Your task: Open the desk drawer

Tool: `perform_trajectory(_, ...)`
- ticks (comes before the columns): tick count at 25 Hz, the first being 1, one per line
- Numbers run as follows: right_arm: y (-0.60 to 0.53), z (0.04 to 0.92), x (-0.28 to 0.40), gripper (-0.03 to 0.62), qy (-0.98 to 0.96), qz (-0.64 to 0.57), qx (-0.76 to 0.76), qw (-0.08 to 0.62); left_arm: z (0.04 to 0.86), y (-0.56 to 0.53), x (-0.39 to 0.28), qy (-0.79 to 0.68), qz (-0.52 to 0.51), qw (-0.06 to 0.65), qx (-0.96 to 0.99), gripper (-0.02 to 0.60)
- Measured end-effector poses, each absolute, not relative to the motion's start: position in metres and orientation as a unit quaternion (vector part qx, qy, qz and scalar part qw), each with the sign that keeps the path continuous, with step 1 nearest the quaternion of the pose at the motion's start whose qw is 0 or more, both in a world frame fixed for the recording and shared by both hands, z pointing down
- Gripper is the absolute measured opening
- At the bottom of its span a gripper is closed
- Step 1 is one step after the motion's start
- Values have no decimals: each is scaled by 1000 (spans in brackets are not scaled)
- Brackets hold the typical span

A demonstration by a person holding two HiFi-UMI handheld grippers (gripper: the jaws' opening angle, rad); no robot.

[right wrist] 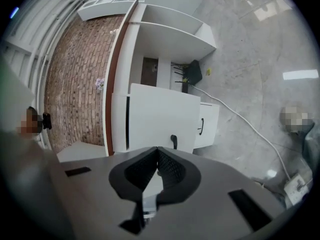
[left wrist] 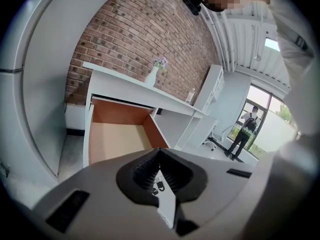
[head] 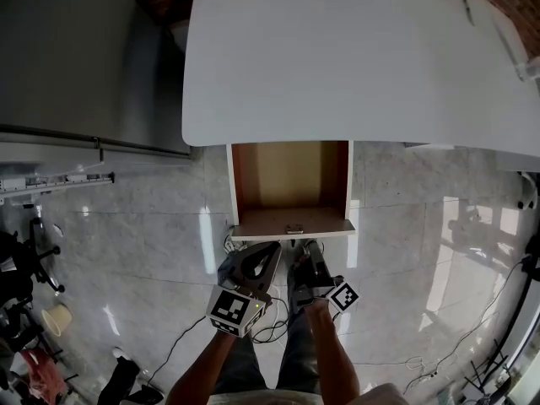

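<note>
At the bottom of the head view, two forearms [head: 325, 369] are reaching up the frame, each carrying a gripper. The left gripper [head: 270, 250] is sitting just left of centre with its marker cube [head: 234, 309] lowest. In its own view its jaws are pressing together with nothing between them. The right gripper [head: 309, 246] is sitting just beside it at centre. Its jaws are likewise meeting tip to tip, with nothing clamped.

Cables [head: 268, 332] are trailing over the marble floor [head: 126, 251] beneath the grippers.

Just above both grippers, at the centre of the frame, the drawer [head: 287, 184] is standing pulled out from under the desk [head: 337, 57], showing a bare brown inside. Its small dark handle [head: 294, 229] is lying on the front edge, near the gripper tips but apart from them.

In the left gripper view the open drawer [left wrist: 117, 139] is filling the middle left. Beyond it, a vase [left wrist: 151, 77] is standing on the desk top against a brick wall [left wrist: 135, 39]. Far off at the right, a person [left wrist: 245, 134] is standing by a bright window.
</note>
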State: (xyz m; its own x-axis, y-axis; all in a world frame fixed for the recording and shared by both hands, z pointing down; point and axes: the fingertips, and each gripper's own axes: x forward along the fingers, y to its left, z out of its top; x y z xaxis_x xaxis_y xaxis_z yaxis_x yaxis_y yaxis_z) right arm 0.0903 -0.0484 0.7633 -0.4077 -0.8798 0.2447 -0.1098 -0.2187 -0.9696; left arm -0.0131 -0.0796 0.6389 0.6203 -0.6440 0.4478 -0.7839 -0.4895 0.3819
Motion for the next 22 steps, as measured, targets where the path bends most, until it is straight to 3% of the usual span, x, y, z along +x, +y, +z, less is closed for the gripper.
perform_trajectory(6,-59,698,89,17,654,-566,-466,187,610,-78,-15,-417,123,268,859,11)
perform_trajectory(16,-105,570,81,17,830,-284,-478,-39,545,-97,-7,-422,111,232,870,11)
perform_trajectory(22,-110,493,60,17,864,-141,-471,-109,498,-98,-9,-427,103,212,873,11)
